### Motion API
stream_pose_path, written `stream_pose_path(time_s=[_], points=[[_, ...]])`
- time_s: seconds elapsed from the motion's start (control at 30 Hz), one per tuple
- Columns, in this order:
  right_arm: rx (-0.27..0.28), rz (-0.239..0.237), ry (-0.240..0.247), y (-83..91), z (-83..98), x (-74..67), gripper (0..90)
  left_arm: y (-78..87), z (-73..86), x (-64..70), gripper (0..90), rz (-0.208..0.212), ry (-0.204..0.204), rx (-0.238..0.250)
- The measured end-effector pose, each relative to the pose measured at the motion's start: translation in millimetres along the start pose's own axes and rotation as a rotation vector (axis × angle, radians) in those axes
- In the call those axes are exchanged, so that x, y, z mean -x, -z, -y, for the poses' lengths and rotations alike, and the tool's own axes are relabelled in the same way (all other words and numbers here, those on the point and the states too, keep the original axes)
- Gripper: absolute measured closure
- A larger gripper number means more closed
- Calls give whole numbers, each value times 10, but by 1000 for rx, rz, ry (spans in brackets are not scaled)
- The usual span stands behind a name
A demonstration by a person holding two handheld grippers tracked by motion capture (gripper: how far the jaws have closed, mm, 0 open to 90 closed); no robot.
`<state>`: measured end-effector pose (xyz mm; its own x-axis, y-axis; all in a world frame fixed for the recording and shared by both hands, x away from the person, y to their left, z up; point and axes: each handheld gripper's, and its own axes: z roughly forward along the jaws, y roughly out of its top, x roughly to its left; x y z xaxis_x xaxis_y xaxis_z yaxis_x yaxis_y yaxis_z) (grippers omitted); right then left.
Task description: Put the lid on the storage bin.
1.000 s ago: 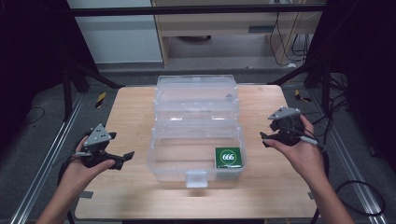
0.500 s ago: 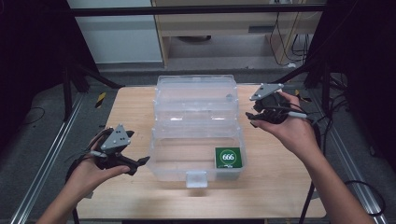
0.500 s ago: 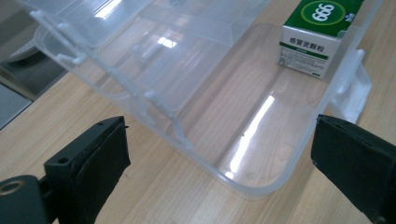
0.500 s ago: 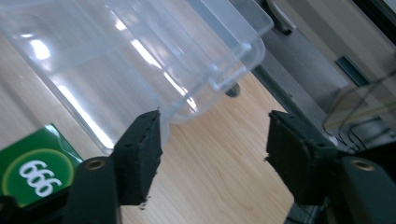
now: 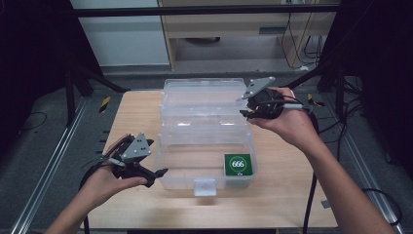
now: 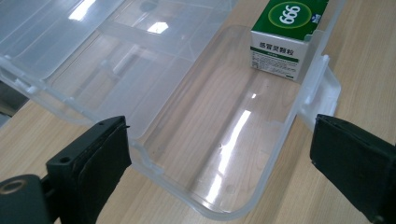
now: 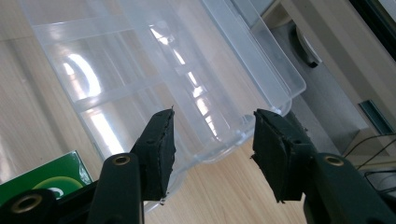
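High view: one clear plastic organiser box (image 5: pixel 204 141) lies open on the wooden table (image 5: pixel 282 204), its lid (image 5: pixel 204 95) folded back away from the person and its base toward the person. The base holds one green carton (image 5: pixel 238 164) marked "666", standing in the base's near right corner. One latch tab (image 5: pixel 204 186) juts from the middle of the near wall.

Left hand (image 5: pixel 104 180): forearm enters from the lower left, palm turned up beneath the left gripper (image 5: pixel 158 172), which points right toward the base's near left corner, just beside it. In the left gripper view its two black pads (image 6: pixel 100 156) stand spread wide with nothing pressed between them; the rounded corner of the base (image 6: pixel 219 205) and part of the near wall lie in the gap, the latch tab (image 6: pixel 322 86) close to the right-hand pad, and the carton (image 6: pixel 285 35) farther off.

Right hand (image 5: pixel 287 122): forearm rises from the lower right, the hand lifted above the table beside the lid's right edge; the right gripper (image 5: pixel 245 113) points left at that edge. In the right gripper view its jaws have just been closing and stand partly apart, the pads (image 7: pixel 161 149) touching nothing; the lid's corner (image 7: pixel 285 100) lies beyond the gap.

Count: two grippers, one box, one carton, one latch tab.
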<state>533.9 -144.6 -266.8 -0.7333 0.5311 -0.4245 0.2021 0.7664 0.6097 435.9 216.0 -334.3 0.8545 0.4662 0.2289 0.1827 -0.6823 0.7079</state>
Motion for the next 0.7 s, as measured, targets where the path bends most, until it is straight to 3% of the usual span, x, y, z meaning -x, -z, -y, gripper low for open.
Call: stream_pose_path(time_s=[0.27,0.63,0.7], points=[[-22,-43,82,-180,-111,-53,567,-138,-77,55,88,43,-20,-14],[-101,-73,183,-499,-188,-78,632,-363,-88,68,161,117,-36,-71],[-121,-77,212,-576,-200,-87,639,-418,-70,77,216,141,-39,-79]])
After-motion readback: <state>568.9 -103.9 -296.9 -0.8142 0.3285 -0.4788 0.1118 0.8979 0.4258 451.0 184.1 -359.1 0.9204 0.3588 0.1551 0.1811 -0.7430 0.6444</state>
